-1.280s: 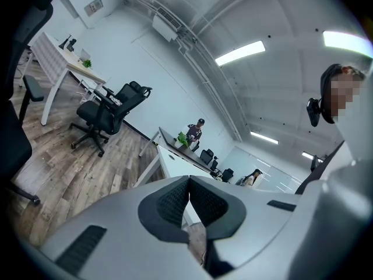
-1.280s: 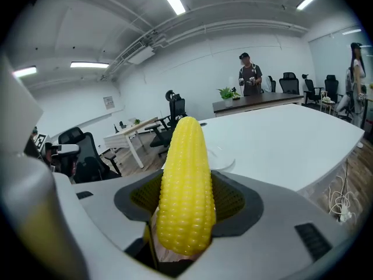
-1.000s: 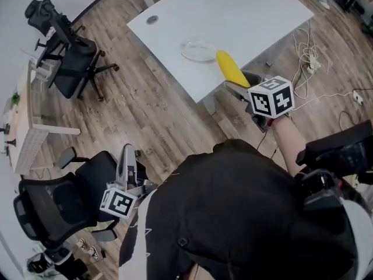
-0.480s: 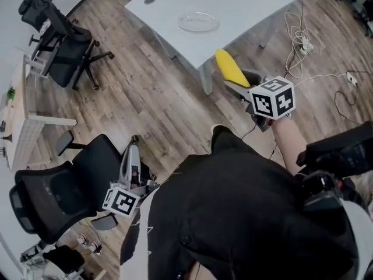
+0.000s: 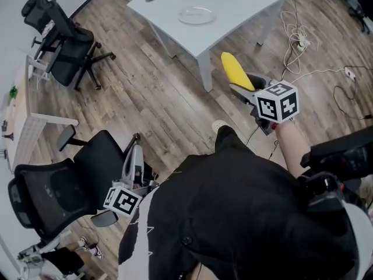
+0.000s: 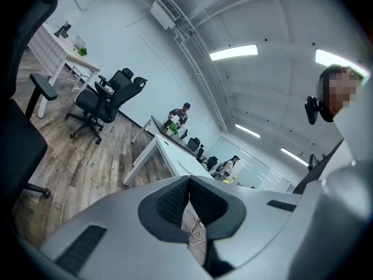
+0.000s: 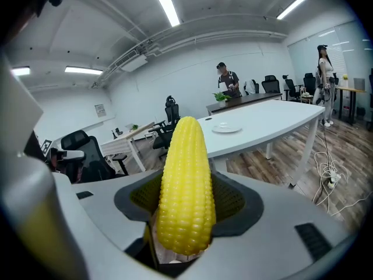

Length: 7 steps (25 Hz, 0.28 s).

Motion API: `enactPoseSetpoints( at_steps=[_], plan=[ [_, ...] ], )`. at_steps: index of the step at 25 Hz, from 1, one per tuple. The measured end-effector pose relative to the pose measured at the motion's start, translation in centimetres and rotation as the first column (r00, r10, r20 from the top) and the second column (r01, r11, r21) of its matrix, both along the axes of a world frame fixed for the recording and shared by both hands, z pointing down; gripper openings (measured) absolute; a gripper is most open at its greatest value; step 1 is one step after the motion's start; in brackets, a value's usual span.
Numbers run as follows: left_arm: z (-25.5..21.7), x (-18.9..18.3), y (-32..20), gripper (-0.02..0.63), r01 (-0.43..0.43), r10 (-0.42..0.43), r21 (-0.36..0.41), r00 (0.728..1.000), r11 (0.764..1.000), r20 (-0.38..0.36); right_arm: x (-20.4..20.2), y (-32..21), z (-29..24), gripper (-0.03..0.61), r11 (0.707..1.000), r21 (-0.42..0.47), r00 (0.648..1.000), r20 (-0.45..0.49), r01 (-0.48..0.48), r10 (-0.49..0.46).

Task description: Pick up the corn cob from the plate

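My right gripper (image 5: pixel 240 86) (image 7: pixel 185 206) is shut on the yellow corn cob (image 5: pixel 235 70) (image 7: pixel 186 185), which sticks up and forward out of its jaws, over the wooden floor and away from the table. The glass plate (image 5: pixel 197 16) (image 7: pixel 227 129) lies bare on the white table (image 5: pixel 233 4) (image 7: pixel 262 124), well ahead of the cob. My left gripper (image 5: pixel 133 156) (image 6: pixel 189 198) hangs low at my left side beside a black office chair (image 5: pixel 70 185), jaws pressed together with nothing between them.
Cables and a power strip (image 5: pixel 300 37) lie on the floor right of the table. Another black chair (image 5: pixel 64 45) and a white desk (image 5: pixel 26 127) stand at the left. Two people (image 7: pixel 227 80) stand at far desks.
The table and plate have drawn further away in the head view as I step back. The right gripper still carries the corn cob; the left gripper stays at my side.
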<state>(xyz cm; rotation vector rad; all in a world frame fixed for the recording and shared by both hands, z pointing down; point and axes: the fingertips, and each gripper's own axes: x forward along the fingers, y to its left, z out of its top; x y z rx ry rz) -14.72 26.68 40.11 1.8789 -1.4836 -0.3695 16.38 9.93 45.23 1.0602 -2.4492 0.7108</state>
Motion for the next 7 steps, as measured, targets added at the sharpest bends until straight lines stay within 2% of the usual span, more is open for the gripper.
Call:
enactPoseSetpoints(
  at_steps=[7],
  plan=[
    [-0.8,0.0,1.7,0.014,-0.017,0.017,0.028,1.0,0.999,0.012,0.2,1.9,-0.8,0.253,1.0,0.03,1.0,-0.015,-0.006,0.006]
  ],
)
